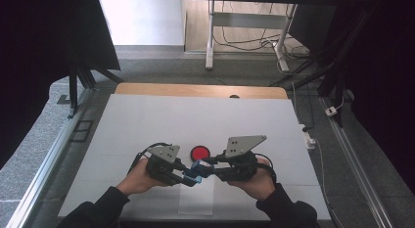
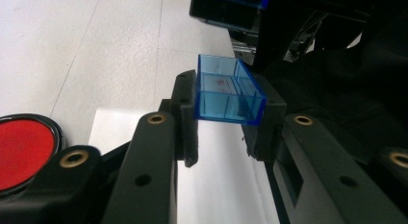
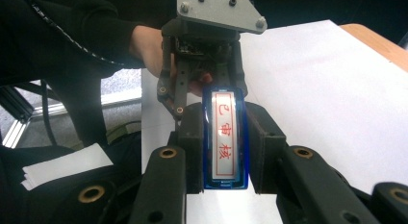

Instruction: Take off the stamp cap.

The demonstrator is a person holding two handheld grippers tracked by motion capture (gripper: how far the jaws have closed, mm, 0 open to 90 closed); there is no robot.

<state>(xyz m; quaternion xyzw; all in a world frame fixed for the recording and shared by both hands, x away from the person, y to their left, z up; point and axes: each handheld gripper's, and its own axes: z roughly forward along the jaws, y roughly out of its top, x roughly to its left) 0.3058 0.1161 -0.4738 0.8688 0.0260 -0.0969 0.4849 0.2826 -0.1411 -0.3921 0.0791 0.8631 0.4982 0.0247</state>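
Observation:
My left gripper (image 2: 226,116) is shut on a clear blue plastic cap (image 2: 228,96), open side away from the camera. My right gripper (image 3: 225,152) is shut on a blue stamp (image 3: 225,128) whose white face bears red characters in a red frame. In the high view the two grippers meet tip to tip near the table's front, the left gripper (image 1: 186,177) and the right gripper (image 1: 201,168) with the blue pieces (image 1: 197,172) between them. The left gripper (image 3: 204,87) faces the stamp closely in the right gripper view. A round red ink pad (image 1: 199,152) lies just behind the tips.
White paper (image 1: 147,120) covers the wooden table (image 1: 147,89). A smaller glossy sheet (image 1: 196,201) lies under the grippers at the front edge. Metal rails run along both sides, and cables and table legs stand on the floor beyond.

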